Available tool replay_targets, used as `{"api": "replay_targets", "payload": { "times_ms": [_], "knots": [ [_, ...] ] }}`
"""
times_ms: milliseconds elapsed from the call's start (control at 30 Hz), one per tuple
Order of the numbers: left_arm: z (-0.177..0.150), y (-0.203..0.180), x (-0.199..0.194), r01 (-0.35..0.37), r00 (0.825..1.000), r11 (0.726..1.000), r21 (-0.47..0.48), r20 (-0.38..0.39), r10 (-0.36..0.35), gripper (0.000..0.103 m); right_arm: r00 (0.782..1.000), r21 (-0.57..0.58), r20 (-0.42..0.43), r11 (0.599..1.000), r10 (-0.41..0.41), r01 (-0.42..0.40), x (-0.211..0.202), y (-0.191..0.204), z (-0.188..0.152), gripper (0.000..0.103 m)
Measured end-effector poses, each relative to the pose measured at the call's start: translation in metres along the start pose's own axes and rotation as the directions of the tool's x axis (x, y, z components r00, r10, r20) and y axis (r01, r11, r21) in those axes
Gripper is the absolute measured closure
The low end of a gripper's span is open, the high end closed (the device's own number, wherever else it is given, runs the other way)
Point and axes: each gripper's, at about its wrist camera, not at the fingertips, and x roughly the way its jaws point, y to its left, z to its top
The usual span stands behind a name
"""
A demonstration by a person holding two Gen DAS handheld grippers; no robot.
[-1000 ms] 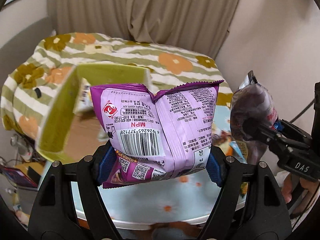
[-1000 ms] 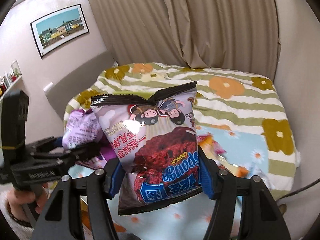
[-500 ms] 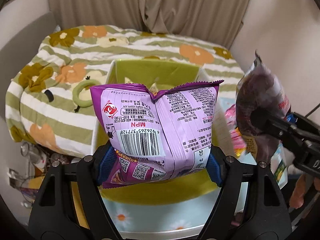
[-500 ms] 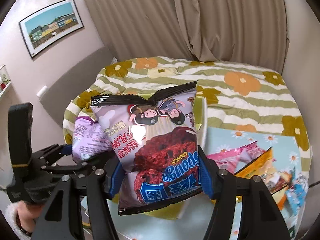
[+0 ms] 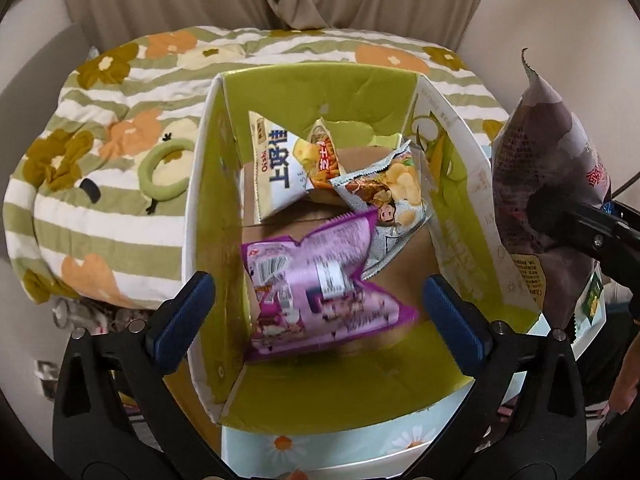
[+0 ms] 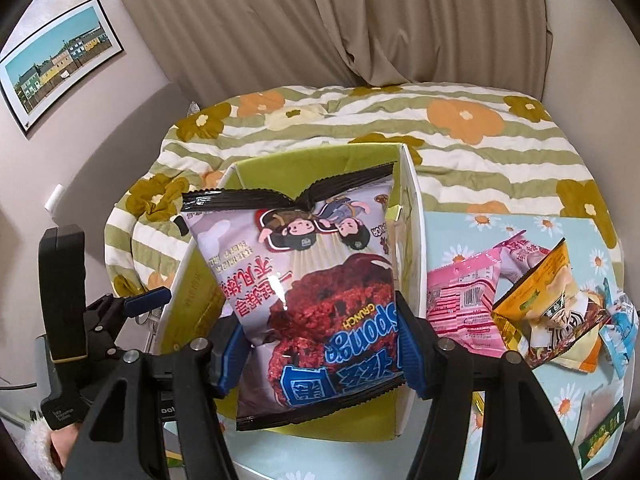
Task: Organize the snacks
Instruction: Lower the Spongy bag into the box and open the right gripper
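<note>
Inside green cardboard box [image 5: 460, 216]: four snack bags; purple foil bag [image 5: 316, 284] lies crosswise. Left fingers [image 5: 188, 316] spread; right fingers [image 6: 234, 354] pinch upright brown Sponge Crunch bag [image 6: 316, 280].

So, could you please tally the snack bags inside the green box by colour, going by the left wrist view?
White Oishi bag: 1
Orange bag: 1
Silver chip bag: 1
Purple bag: 1
Total in the green box: 4
</note>
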Motion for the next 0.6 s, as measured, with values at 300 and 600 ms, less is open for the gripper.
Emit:
{"api": "replay_targets", "payload": {
  "times_ms": [300, 600],
  "knots": [
    [-0.001, 0.001, -0.015, -0.058, 0.998, 0.998, 0.007, 0.01, 0.058, 0.001, 0.999, 0.001, -0.037, 0.999, 0.032, -0.032, 0.009, -0.001, 0.003, 0.044],
    [-0.013, 0.013, -0.024, -0.094, 0.996, 0.994, -0.06, -0.006, 0.094, 0.001, 0.996, -0.026, -0.076, 0.998, 0.055, -0.057, 0.022, 0.006, 0.008, 0.043]
  ]
}}
